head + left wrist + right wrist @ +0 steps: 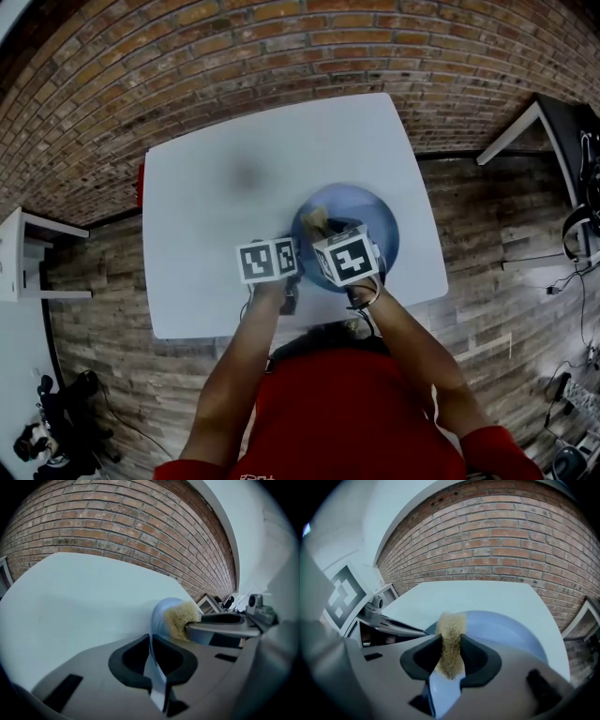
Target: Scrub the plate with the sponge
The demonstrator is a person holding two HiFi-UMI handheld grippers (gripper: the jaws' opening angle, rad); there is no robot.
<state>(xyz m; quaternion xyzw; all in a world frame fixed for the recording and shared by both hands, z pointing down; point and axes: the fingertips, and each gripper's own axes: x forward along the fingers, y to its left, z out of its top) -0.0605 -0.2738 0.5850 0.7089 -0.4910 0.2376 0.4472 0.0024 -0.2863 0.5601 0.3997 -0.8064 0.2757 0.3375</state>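
Note:
A blue plate [375,225] sits over the near right part of the white table [216,187]. My left gripper [292,253] is at the plate's left edge, its jaws shut on the rim [153,660], which runs edge-on between them. My right gripper [328,232] is over the plate, shut on a tan sponge [450,641]. The sponge's free end [315,221] lies against the plate's inner face [506,630]. In the left gripper view the sponge [179,617] shows beside the plate [161,616], under the right gripper's jaw.
A brick wall [281,47] stands behind the table. Wooden floor [103,281] surrounds it. A white shelf [23,253] is at the left, and a dark desk with cables [572,159] at the right. The person's red sleeves [328,412] fill the near edge.

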